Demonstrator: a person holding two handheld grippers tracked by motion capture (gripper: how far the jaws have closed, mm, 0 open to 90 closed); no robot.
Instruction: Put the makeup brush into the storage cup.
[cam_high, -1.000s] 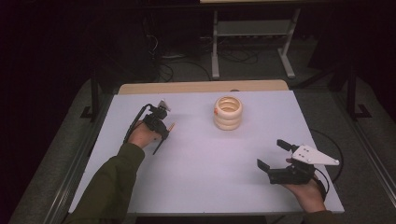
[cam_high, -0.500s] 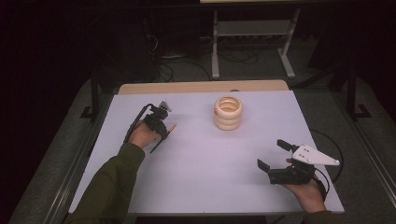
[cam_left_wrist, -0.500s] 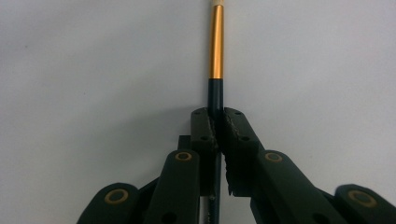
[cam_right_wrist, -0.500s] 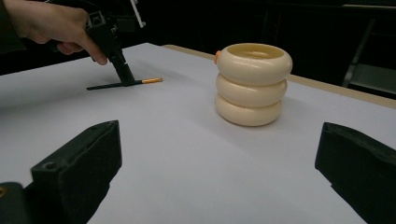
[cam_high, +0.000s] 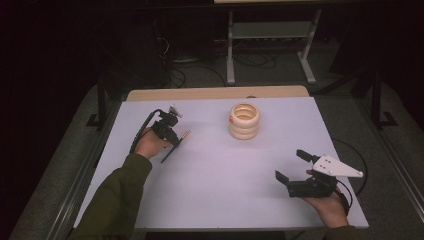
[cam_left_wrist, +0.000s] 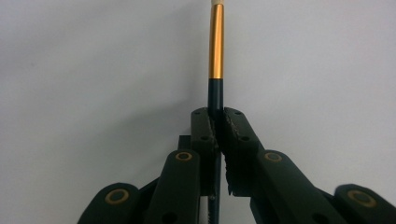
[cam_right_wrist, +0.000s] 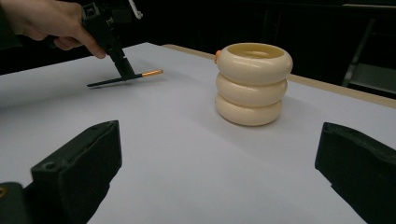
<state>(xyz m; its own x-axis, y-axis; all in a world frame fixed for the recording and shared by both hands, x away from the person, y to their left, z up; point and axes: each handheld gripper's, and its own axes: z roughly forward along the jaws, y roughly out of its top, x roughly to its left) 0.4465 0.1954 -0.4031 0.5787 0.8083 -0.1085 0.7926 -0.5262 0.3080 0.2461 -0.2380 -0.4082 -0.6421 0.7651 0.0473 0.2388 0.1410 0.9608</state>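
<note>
One slim brush (cam_left_wrist: 215, 56), with a black handle, a gold metal band and a pale tip, lies low over the left part of the white table (cam_high: 210, 170), its banded end pointing toward the middle. The left gripper (cam_high: 172, 141) has its jaws closed tight on the black handle; in the left gripper view the two pads press the shaft from either side. One hand (cam_high: 150, 145) holds that gripper, with a green sleeve (cam_high: 112, 197) behind it.

Well apart from the brush, toward the far middle of the table, stands one cream holder (cam_high: 244, 121) shaped like three stacked rings, open at the top, with a small orange spot at its rim.

The right gripper (cam_high: 291, 166), near the right front corner, has its jaws spread wide with nothing between them.
</note>
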